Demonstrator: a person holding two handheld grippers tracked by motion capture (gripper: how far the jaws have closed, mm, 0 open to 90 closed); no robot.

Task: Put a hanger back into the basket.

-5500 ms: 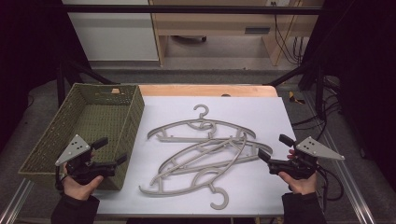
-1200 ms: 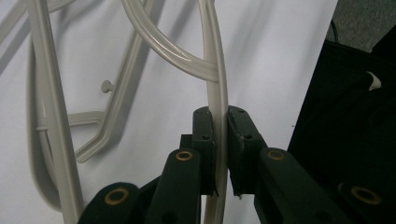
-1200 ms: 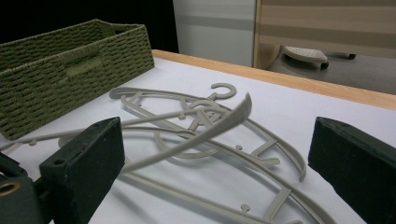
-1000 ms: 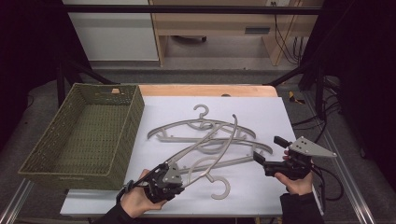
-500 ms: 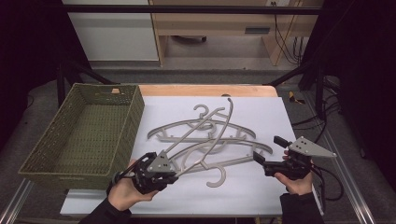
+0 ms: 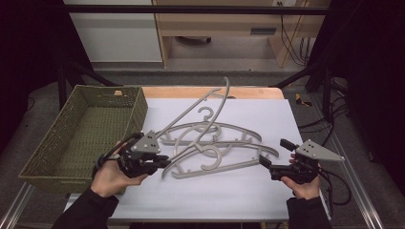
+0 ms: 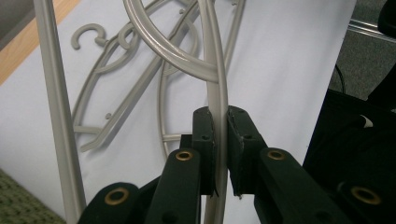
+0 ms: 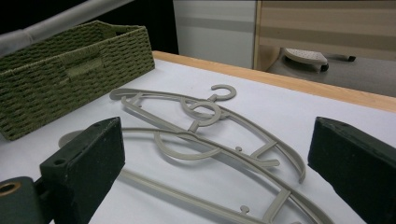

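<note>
Lifting one grey plastic clothes hanger (image 6: 196,121) off the pile on the white table (image 6: 248,191) since a second ago, left claw (image 6: 160,162) clamped on its thin bar, ready for the green woven basket (image 6: 81,138), right claw (image 6: 265,162) open, empty.

Your left gripper (image 6: 160,161) is clamped on a raised grey hanger (image 6: 198,120) that slants toward the upper centre of the high view, barring the way over the pile of hangers (image 6: 224,143) lying mid-frame. The green woven basket (image 6: 57,157) walls off the left side. You have bare white tabletop (image 6: 205,195) along the lower edge and at the upper right, around your open-jawed right gripper (image 6: 267,164).
</note>
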